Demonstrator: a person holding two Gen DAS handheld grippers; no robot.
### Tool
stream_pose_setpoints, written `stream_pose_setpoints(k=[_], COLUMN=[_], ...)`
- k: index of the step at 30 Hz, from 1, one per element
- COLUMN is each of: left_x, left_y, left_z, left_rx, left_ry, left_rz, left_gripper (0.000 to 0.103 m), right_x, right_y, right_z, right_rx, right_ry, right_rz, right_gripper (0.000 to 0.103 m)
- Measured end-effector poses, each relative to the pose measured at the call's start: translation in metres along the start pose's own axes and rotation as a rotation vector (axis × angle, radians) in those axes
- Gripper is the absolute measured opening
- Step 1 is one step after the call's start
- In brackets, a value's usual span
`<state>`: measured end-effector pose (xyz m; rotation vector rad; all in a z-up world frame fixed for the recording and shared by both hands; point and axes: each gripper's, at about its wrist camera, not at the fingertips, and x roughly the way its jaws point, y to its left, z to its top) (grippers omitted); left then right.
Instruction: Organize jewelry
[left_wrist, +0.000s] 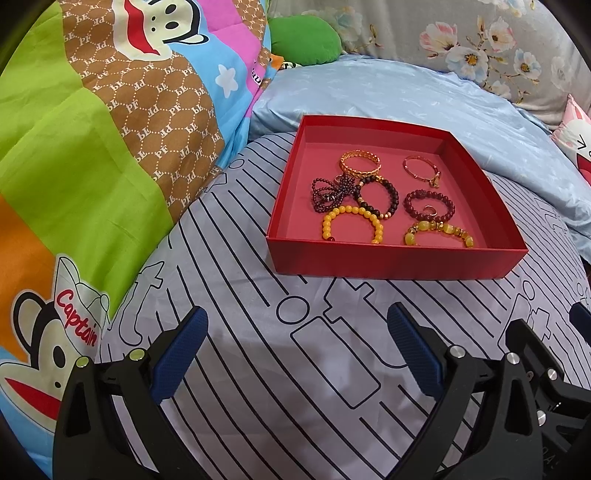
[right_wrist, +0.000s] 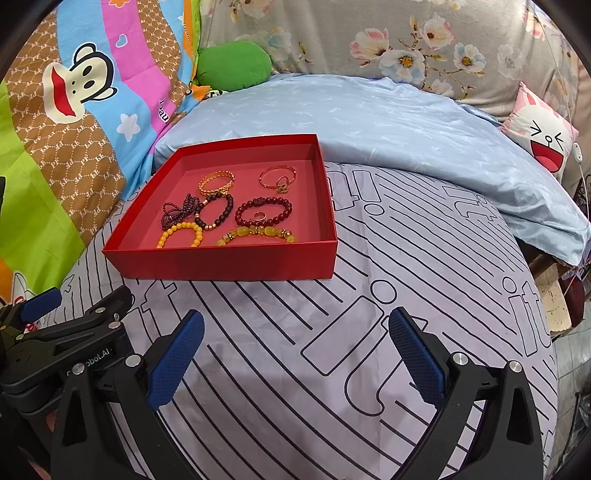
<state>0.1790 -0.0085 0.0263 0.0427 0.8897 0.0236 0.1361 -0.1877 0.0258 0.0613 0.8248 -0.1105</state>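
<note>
A shallow red box (left_wrist: 388, 262) (right_wrist: 221, 260) sits on a striped grey bedsheet. Inside lie several pieces of jewelry: a gold bangle (left_wrist: 360, 163) (right_wrist: 217, 182), a thin rose-gold bangle (left_wrist: 421, 170) (right_wrist: 279, 177), a dark bead necklace (left_wrist: 328, 192), a black bead bracelet (left_wrist: 380, 195) (right_wrist: 218, 208), a dark red bead bracelet (left_wrist: 430, 206) (right_wrist: 264, 212), a yellow bead bracelet (left_wrist: 352, 223) (right_wrist: 181, 234) and an amber bracelet (left_wrist: 439, 232) (right_wrist: 258, 234). My left gripper (left_wrist: 297, 350) is open and empty, in front of the box. My right gripper (right_wrist: 295, 354) is open and empty, in front of the box and to its right.
A colourful cartoon quilt (left_wrist: 92, 147) (right_wrist: 55, 147) is piled to the left. A light blue pillow (left_wrist: 406, 92) (right_wrist: 369, 122) lies behind the box, with a green cushion (left_wrist: 303, 40) (right_wrist: 232, 66) and a floral pillow (right_wrist: 406, 44) beyond. A cartoon cushion (right_wrist: 543, 136) is at the far right.
</note>
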Motion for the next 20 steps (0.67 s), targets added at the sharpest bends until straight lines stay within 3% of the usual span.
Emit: stream_pose_setpoints(k=[20], left_x=[-0.0010], left_y=[0.0005], left_z=[-0.0016], left_rx=[-0.007], left_ry=[0.001], left_rz=[0.000], left_gripper=[0.093], right_x=[-0.0001], right_y=[-0.0015], right_z=[-0.0022], right_rx=[0.004], right_ry=[0.004], right_rz=[0.000], right_gripper=[0.097])
